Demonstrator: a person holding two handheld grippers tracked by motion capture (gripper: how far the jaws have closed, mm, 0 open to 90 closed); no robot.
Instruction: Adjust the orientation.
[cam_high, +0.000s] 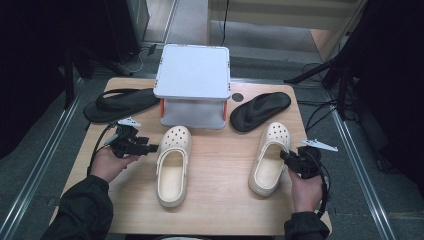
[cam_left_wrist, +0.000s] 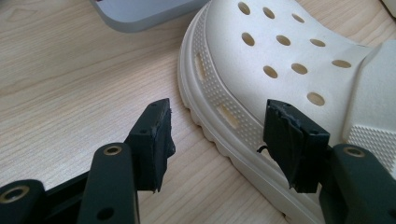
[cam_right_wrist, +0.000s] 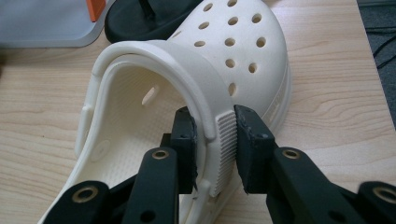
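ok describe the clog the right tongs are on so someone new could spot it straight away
Start from the grey box at the back of the wooden table. In front of it lie two cream clogs with holed toes; take the right clog, just below the black flip-flop. Unlike the left clog, it has the right tongs closed on its side wall beside the heel strap.
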